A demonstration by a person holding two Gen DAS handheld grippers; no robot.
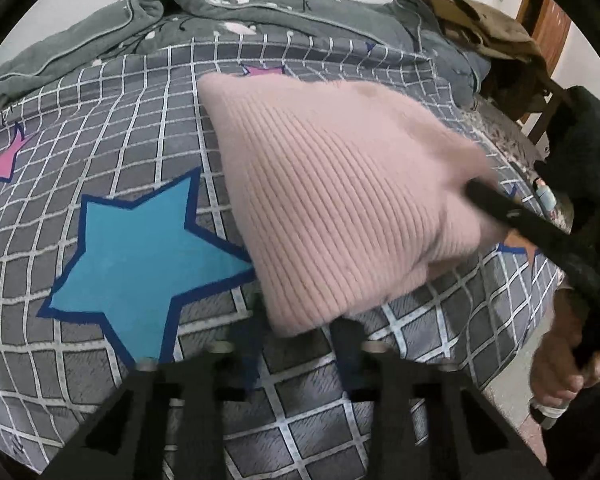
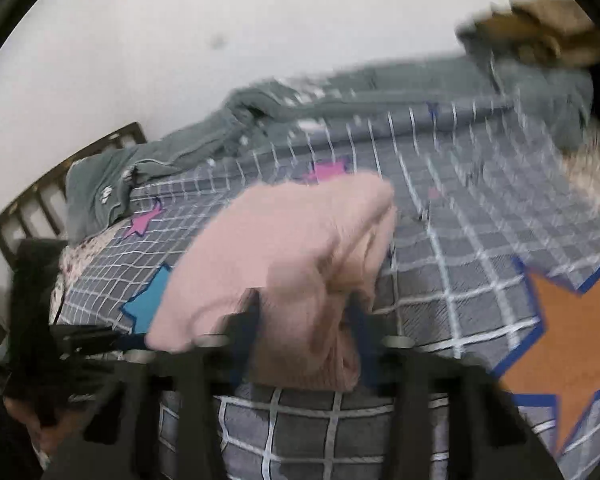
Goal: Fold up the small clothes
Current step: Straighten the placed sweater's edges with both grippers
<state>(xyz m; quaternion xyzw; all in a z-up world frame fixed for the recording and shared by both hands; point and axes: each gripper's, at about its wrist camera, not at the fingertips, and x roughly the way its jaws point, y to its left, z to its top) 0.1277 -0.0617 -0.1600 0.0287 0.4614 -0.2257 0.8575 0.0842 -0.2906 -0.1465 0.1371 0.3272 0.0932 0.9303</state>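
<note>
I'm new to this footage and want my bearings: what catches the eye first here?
The pink knit garment dominates, lifted off the middle of the checked bedsheet, with the left gripper pinching its near corner and the right gripper shut on its bunched edge. Next come the sheet's big stars: a blue star left of the garment, an orange star at the right-wrist view's right edge.
</note>
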